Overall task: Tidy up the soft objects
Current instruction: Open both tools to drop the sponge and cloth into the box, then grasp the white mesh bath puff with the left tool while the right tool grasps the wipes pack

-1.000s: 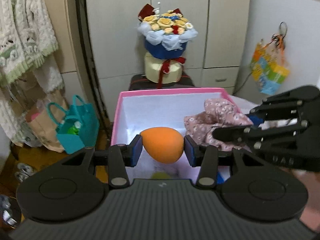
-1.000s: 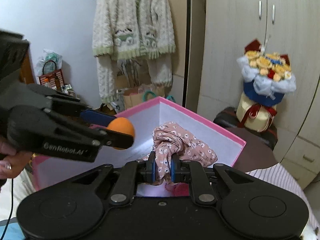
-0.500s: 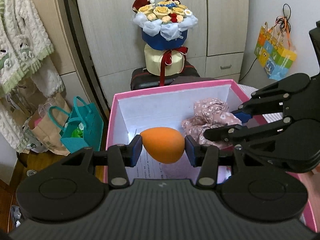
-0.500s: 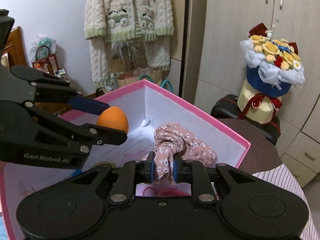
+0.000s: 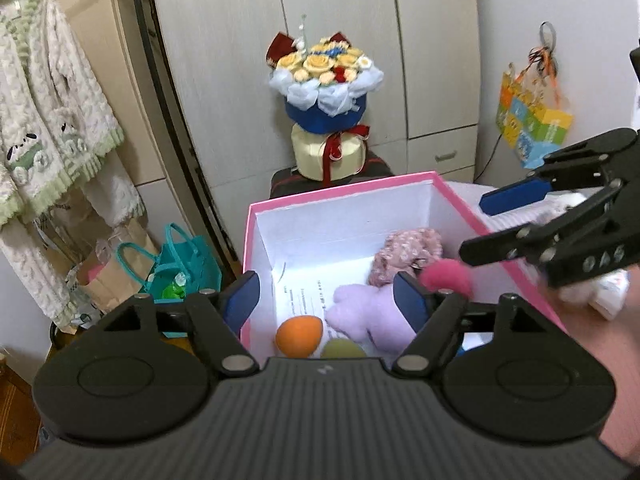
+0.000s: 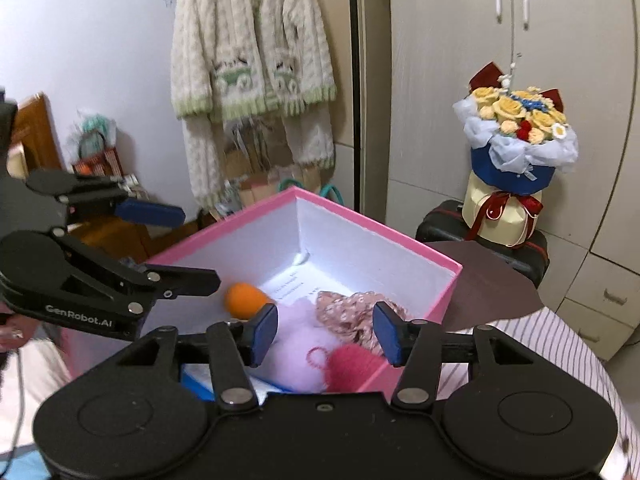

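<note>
Left claw: the jaws are opening and stand well apart, with blue pads facing each other over the pink box. Nothing is pressed between the pads. The orange egg-shaped sponge lies on the white box floor below and between the fingers, apart from both pads. Just beside it, toward the near edge, part of a yellow-green rounded object shows; its exact kind cannot be told.

Right claw: the jaws are opening and stand apart, holding nothing. The floral pink fabric lies bunched on the box floor between and beyond the two pads, free of both. In the left wrist view the same fabric sits against the right wall of the box.

Other contents of the box:
- A lilac plush toy lies on the floor between the sponge and the floral fabric.
- A magenta pompom with a small looped cord rests at the near wall, just beside the right pad of the right claw.
- A printed sheet of paper covers the floor.

Each claw appears in the other camera: the right claw at the right edge above the box rim, the left claw at the left edge above the near corner.

Surroundings: a flower bouquet stands on a dark suitcase behind the box; a knitted cardigan hangs on the wall.
</note>
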Demonstrator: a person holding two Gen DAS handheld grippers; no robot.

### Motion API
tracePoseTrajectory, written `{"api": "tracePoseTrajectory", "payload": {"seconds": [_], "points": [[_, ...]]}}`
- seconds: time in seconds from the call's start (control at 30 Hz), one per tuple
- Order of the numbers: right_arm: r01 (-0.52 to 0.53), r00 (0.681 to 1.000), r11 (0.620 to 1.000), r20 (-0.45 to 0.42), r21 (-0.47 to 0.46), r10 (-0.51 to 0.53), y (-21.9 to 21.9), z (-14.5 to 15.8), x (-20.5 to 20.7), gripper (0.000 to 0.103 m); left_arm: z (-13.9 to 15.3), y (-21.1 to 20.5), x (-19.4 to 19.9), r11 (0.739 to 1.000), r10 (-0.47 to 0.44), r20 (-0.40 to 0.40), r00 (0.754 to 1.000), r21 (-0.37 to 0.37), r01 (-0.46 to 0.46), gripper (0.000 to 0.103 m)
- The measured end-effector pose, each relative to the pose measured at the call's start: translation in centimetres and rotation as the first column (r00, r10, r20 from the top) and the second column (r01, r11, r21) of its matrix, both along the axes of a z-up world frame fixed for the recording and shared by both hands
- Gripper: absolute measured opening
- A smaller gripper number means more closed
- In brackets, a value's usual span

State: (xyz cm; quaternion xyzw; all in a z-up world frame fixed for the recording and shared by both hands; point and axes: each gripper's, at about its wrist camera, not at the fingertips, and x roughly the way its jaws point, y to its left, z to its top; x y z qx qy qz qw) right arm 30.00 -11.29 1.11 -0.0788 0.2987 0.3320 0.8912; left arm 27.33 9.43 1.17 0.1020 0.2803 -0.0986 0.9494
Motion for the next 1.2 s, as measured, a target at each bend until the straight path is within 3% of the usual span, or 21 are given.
{"api": "tracePoseTrajectory", "payload": {"seconds": [0.2,0.4,0.67,0.9,1.2], "points": [[0.027,1.0,0.998,-0.018,0.065,-0.026,-3.3,2.0,-4.6,0.061,1.7,-0.2,-4.6,0.994,-0.072,-0.02,0.997,-0.079,0.07,0.074],[0.053,0.998,0.996,-0.038,0.068,-0.051,-6.3,3.3,-8.7,0.063,2.9,-1.2,-7.2,0.977,-0.155,-0.081,0.985,-0.162,0.14,0.074],[0.113,0.994,0.992,-0.014,0.064,-0.112,-10.9,3.9,-14.4,0.066,3.9,-4.0,-11.5,0.956,-0.251,-0.084,0.964,-0.178,0.234,0.074],[0.151,0.989,0.986,-0.009,0.076,-0.151,-15.0,3.2,-18.3,0.068,4.0,-7.8,-14.5,0.926,-0.359,-0.089,0.929,-0.158,0.343,0.074],[0.185,0.982,0.982,0.021,0.05,-0.186,-18.1,0.2,-21.1,0.07,1.7,-13.7,-14.7,0.889,-0.447,-0.124,0.886,-0.172,0.424,0.074]]}}
